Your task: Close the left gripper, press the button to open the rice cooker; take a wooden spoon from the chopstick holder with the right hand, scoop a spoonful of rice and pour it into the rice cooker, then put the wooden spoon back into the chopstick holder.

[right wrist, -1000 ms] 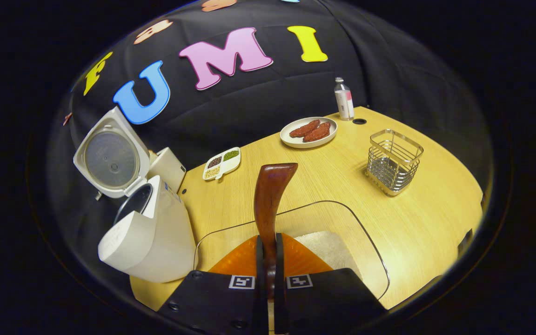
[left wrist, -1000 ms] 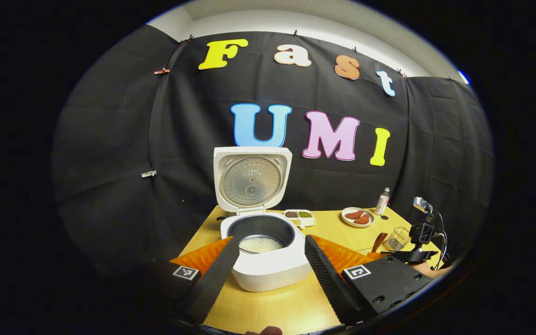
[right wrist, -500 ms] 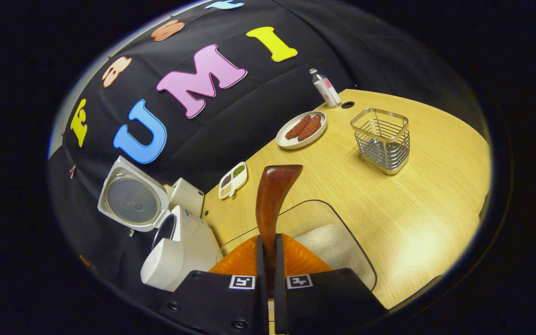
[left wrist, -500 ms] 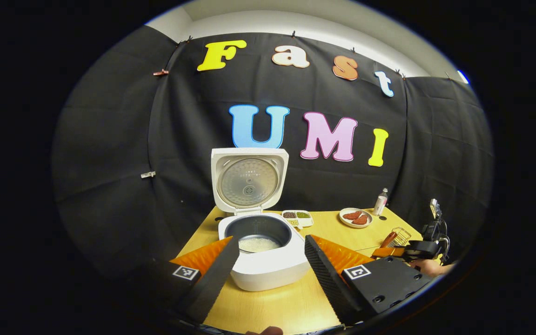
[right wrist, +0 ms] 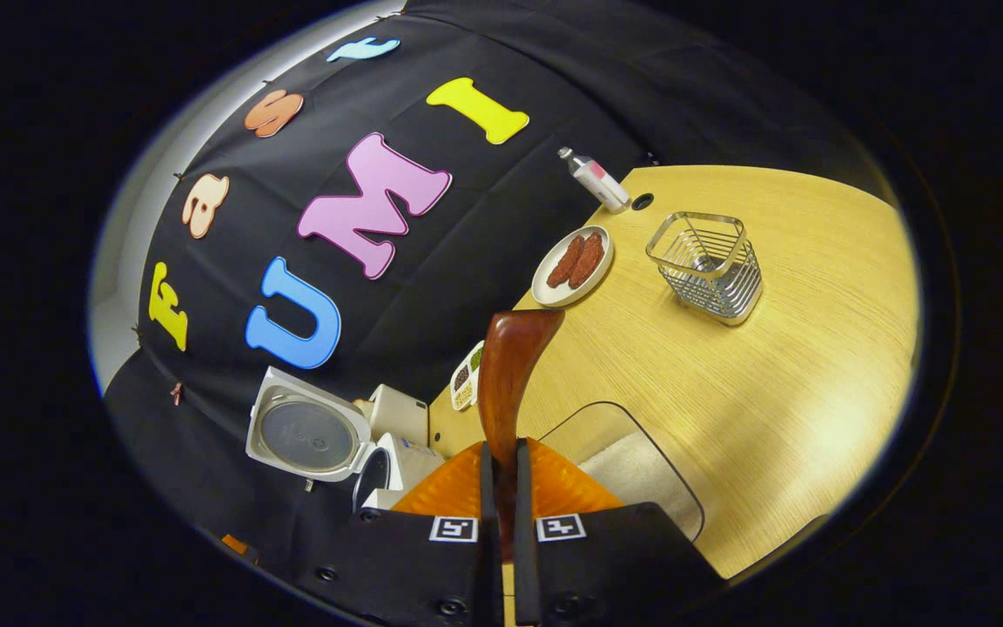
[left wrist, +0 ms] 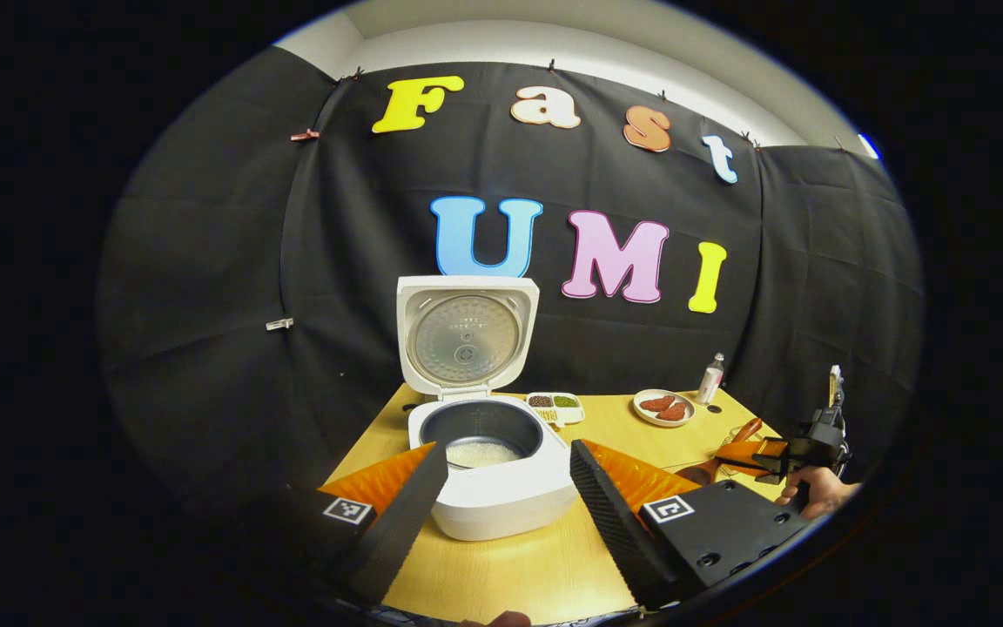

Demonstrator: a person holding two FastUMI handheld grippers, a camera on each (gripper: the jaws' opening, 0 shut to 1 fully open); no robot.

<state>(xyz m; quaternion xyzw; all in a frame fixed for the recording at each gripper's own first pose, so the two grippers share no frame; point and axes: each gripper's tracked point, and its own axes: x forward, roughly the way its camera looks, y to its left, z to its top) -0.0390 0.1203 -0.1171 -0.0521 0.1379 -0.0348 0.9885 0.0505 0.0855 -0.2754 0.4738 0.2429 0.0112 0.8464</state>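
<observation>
Overhead, right tongs [right wrist: 501,488] clamp the wooden spoon [right wrist: 508,366] above the table [right wrist: 815,348]; left tongs [left wrist: 497,514] gape.

bench [right wrist: 780,366]: pale yellow wood grain
rice cooker [left wrist: 501,501]: white shell, dark grey inner pot, silver-grey disc inside the raised lid
rice in the cooker [left wrist: 482,454]: white
wooden spoon [right wrist: 508,370]: glossy reddish brown
chopstick holder [right wrist: 707,266]: silver wire, near the far edge of the bench
plate [right wrist: 554,292]: white, with two reddish-brown pieces on it
bottle [right wrist: 595,180]: clear, with a white and pink label
divided dish [left wrist: 556,405]: white, with dark brown, green and yellowish fillings
rice tray [right wrist: 641,466]: clear, with white rice
</observation>
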